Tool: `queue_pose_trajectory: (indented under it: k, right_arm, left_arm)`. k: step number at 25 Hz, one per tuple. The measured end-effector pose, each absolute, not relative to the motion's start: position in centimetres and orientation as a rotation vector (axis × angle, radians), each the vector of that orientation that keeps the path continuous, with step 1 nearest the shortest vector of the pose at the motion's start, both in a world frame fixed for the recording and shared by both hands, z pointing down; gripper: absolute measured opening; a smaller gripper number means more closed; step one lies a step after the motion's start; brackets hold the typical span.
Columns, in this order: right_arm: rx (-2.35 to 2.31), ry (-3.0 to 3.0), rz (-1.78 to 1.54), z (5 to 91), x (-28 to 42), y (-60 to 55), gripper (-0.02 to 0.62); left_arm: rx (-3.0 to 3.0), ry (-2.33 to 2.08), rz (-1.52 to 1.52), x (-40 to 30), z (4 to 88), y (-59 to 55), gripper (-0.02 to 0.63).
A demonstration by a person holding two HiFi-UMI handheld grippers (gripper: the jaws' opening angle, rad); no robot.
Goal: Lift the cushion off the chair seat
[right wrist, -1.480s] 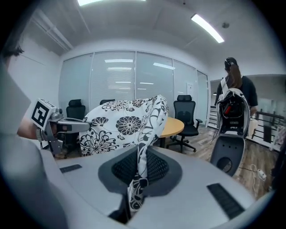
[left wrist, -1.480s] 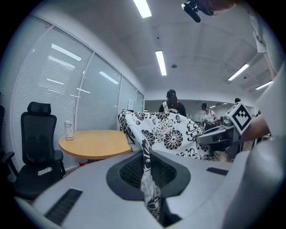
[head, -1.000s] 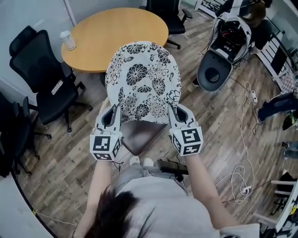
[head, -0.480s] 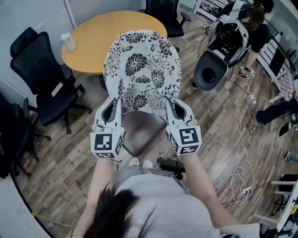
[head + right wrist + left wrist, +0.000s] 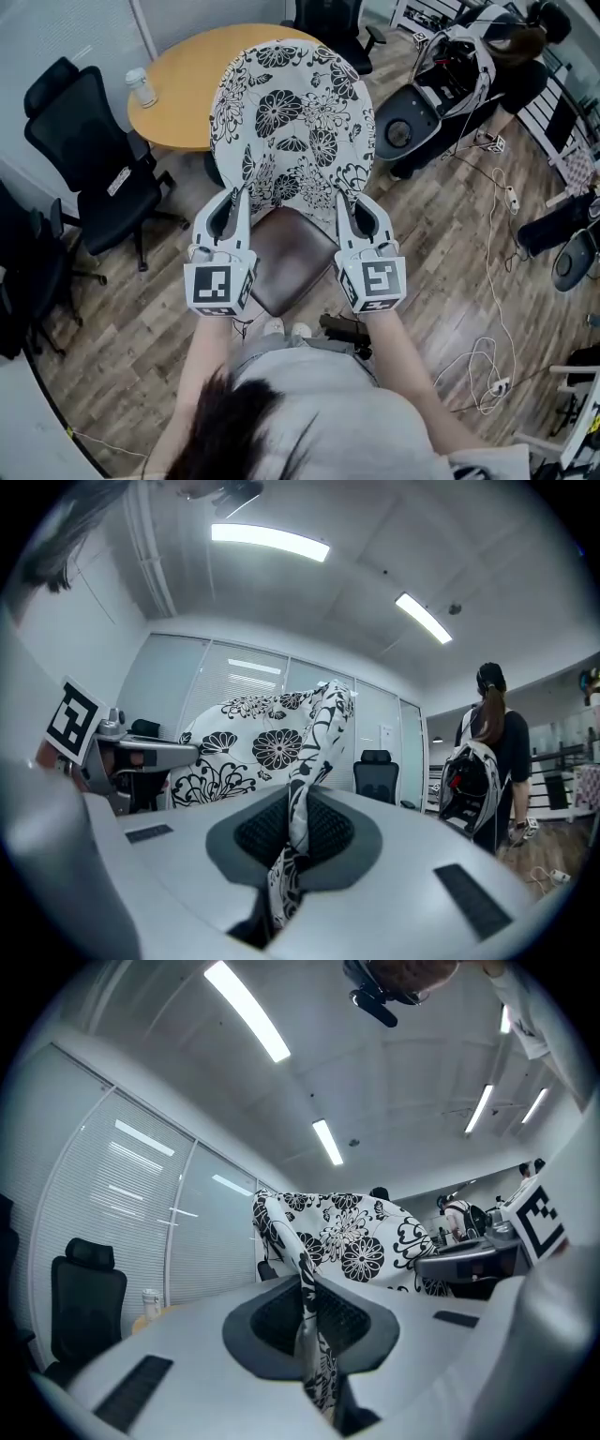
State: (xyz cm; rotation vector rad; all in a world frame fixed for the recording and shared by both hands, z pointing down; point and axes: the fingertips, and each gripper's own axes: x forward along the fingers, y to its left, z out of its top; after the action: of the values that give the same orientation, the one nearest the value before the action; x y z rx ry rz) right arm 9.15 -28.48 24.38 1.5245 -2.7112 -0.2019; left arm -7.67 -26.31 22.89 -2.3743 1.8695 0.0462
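The round wooden table (image 5: 178,84) stands beyond the chair seat (image 5: 286,267), and most of its top is covered from the head view by the cushion (image 5: 291,122). The cushion, white with black flowers, is held up above the far side of the chair seat, its face turned toward the camera. The dark, bare seat shows below its near edge.

The left gripper (image 5: 234,199) is clamped on the cushion's near edge to the left of the chair seat. Its own view shows the jaws (image 5: 305,1312) pressed together with a fold of the flowered cloth pinched between the pads. The right gripper (image 5: 349,202) does the same to the right of the chair seat, cloth nipped tight between its closed jaws (image 5: 292,836).

Judging by the uncovered seat, the lift looks largely done. What remains is to bring the cushion fully clear and away.

The cushion's far edge is hidden behind its own bulk, so it may be free of the chair's back or resting against it; I cannot tell which. The chair's legs and back are not visible, and the person's head and shoulders cut off the floor on the near side of the chair seat.
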Motion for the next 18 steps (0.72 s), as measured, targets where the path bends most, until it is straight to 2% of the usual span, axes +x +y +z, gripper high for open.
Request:
queue_pose_trajectory:
  k: [18]
  right_arm:
    - [1.536,-2.736,-0.265,23.1,8.2,-27.7,0.035]
  left_arm:
    - [-2.368,1.81,0.098,-6.8,21.8,-25.9,0.021]
